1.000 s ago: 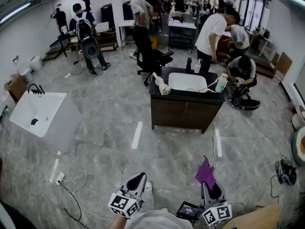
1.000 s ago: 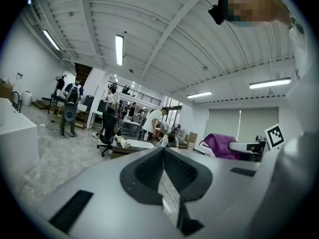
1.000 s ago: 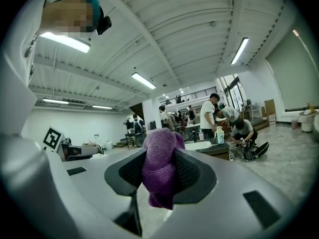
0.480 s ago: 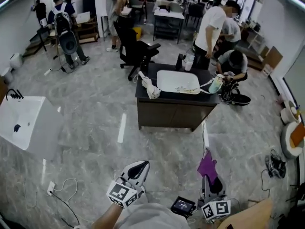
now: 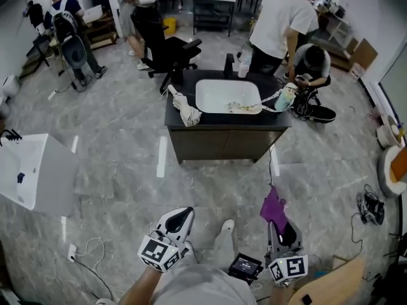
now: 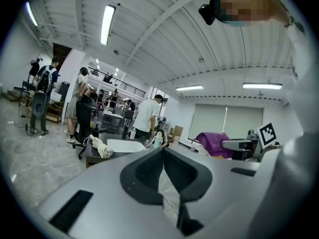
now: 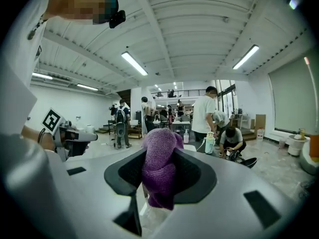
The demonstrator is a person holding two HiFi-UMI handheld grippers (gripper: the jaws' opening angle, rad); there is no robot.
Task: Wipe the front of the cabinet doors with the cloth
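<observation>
Left claw (image 5: 180, 216) at 7 o'clock, jaws pressed together, empty; right claw (image 5: 280, 227) at 5 o'clock clamps the purple cloth (image 5: 274, 210).

Black office chair (image 5: 168, 49) at rear; white sink unit (image 5: 25, 176) far left; person (image 5: 313, 65) crouching right rear

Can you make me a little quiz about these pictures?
1. True or false: the left gripper holds the fuzzy purple cloth.
2. What is set into the top of the dark wooden cabinet? A) a white sink basin B) a red bucket C) a green ball
3. Is the cloth touching the cabinet doors yet?
Key: 1 false, the right gripper grips it; the left is shut, empty. 2 A. 3 No, grey marbled floor lies between.
</observation>
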